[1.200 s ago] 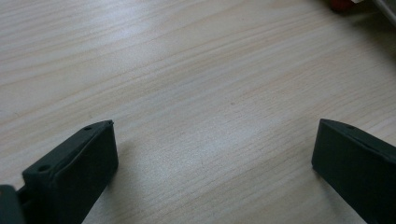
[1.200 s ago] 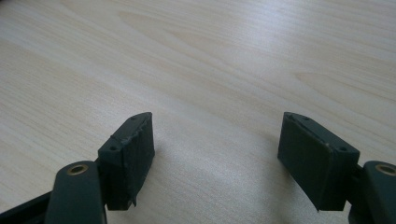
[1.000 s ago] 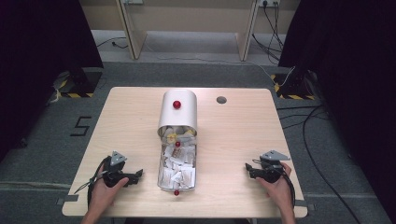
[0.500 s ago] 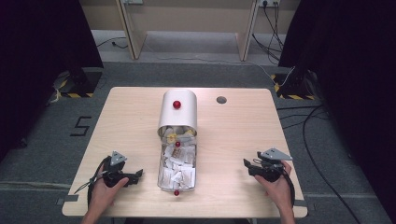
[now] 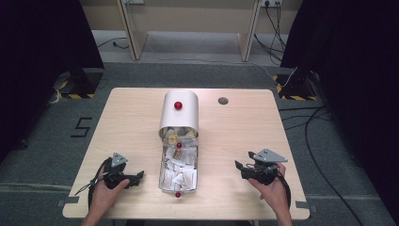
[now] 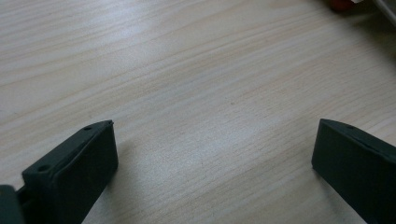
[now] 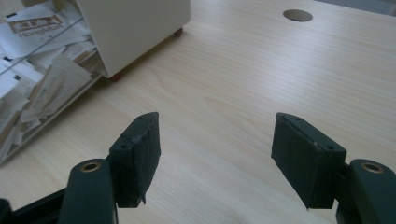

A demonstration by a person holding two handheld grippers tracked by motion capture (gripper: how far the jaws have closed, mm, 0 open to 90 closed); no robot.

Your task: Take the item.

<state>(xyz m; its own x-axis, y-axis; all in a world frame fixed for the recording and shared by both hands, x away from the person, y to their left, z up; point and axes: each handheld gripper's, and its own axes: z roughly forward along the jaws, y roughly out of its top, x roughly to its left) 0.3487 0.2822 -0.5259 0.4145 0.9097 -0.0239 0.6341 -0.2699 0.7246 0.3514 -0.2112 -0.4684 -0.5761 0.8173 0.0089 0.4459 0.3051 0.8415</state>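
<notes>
A light wooden table (image 5: 235, 136) occupies the centre of the high view, with a round grommet hole (image 5: 223, 100) in its upper right area. At the middle of the table lies a cream-white container (image 5: 179, 114) with a rounded top and a red knob (image 5: 178, 105) on its upper face. A clear drawer (image 5: 178, 168) extends from it toward the bottom of the frame and is filled with white and tan paper sachets (image 5: 178, 165). A second red knob (image 5: 178, 194) sits at the drawer's near end. The left gripper (image 5: 136, 177) rests low at the lower left of the high view, held by the person's left hand (image 5: 107, 190), with its tips pointing toward the drawer and just apart from it. In the left gripper view its 2 black jaws are spread wide over bare wood, with nothing between them; a red object is partly visible at the upper right corner of that view. The right gripper (image 5: 239, 166) sits at the lower right of the high view, held by the right hand (image 5: 270, 188), with a grey three-cornered plate (image 5: 267, 155) on top. In the right gripper view its 2 jaws are also spread apart and empty, above the table surface. That view places the container and the sachet-filled drawer at the upper left, and the grommet hole at the upper right.
</notes>
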